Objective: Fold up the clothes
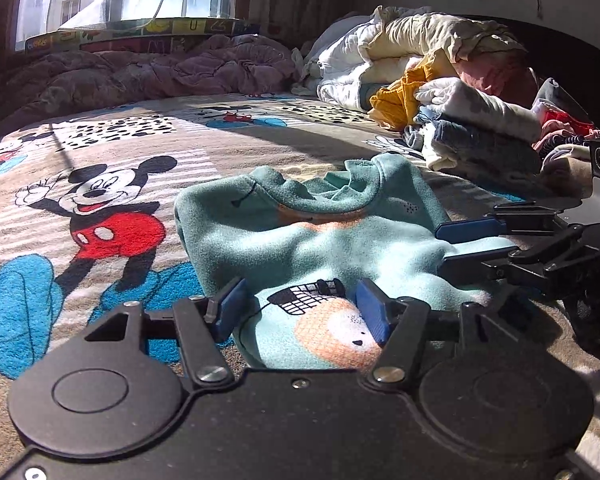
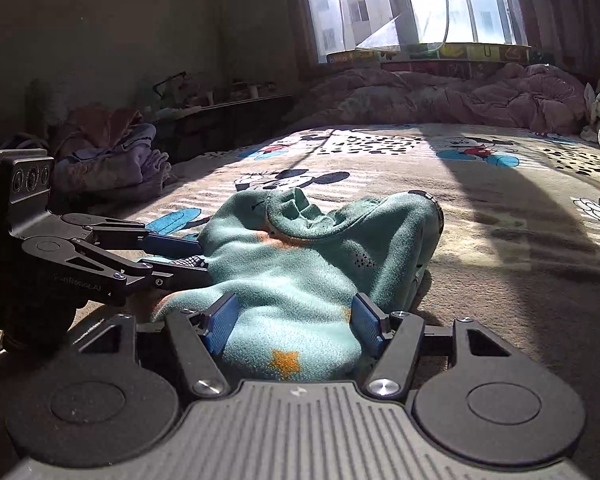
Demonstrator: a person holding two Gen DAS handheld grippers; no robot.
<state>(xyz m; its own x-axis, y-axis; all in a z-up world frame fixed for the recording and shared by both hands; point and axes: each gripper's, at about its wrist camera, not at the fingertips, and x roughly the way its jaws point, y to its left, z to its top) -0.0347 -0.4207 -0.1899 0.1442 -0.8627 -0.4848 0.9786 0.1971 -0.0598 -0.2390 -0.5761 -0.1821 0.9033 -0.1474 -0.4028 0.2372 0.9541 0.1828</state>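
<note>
A small teal sweatshirt (image 1: 320, 240) with an orange animal print lies on the cartoon-mouse blanket (image 1: 112, 132), collar away from me. My left gripper (image 1: 302, 311) is open over its lower hem, and the printed cloth lies flat between the blue pads. From the right edge of the left wrist view my right gripper (image 1: 440, 246) reaches in sideways onto the garment. In the right wrist view the sweatshirt (image 2: 312, 272) is bunched and doubled over. My right gripper (image 2: 294, 325) stands open with a hump of the fabric between its pads. The left gripper (image 2: 202, 258) comes in from the left at the cloth's edge.
A heap of unfolded clothes (image 1: 460, 112) and white bedding sits at the back right of the bed. A crumpled purple quilt (image 2: 440, 92) runs along the window side. Folded purple cloth (image 2: 112, 160) lies on the floor to the left, in front of a dark low shelf.
</note>
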